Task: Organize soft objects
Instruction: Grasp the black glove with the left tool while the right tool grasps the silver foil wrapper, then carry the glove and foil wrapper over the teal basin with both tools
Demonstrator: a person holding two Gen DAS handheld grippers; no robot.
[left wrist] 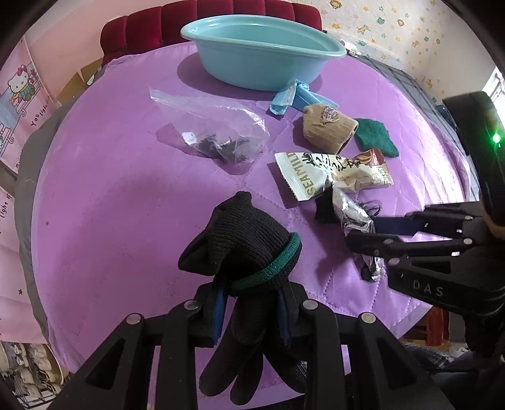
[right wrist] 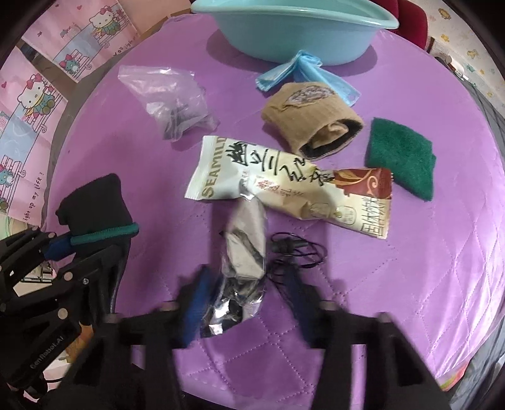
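Note:
My left gripper (left wrist: 251,310) is shut on a black knit glove (left wrist: 246,239) with a green cuff band and holds it above the purple quilted table (left wrist: 110,205); the glove also shows in the right wrist view (right wrist: 94,205). My right gripper (right wrist: 244,284) is open, its jaws on either side of a crumpled silver wrapper (right wrist: 243,261); its fingers are blurred. A SEAMILD snack packet (right wrist: 284,179), a tan rolled sock (right wrist: 312,120), a green scouring pad (right wrist: 401,157) and a blue plastic bag (right wrist: 303,72) lie beyond. A teal basin (left wrist: 262,50) stands at the far edge.
A clear plastic bag (left wrist: 214,126) with dark bits lies left of centre. A thin black wire loop (right wrist: 296,249) lies next to the wrapper. A red padded chair (left wrist: 208,22) stands behind the basin. Pink cartoon posters (right wrist: 41,94) hang on the left.

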